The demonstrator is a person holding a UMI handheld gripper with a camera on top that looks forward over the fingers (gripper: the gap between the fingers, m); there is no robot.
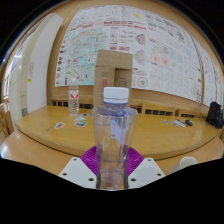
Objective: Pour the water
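A clear plastic water bottle (114, 135) with a white cap stands upright between my two fingers, held above the wooden table (160, 135). My gripper (112, 165) is shut on the bottle, with the purple pads (92, 159) pressing on its lower body from both sides. The bottle's base is hidden low between the fingers. A second small bottle (74, 101) with a white cap stands on the table far ahead to the left.
A cardboard box (113, 70) stands at the table's back against a wall of posters. A dark object (214, 113) sits at the far right. A white rounded thing (188, 161) shows near the right finger. Small items (80, 122) lie on the table's left.
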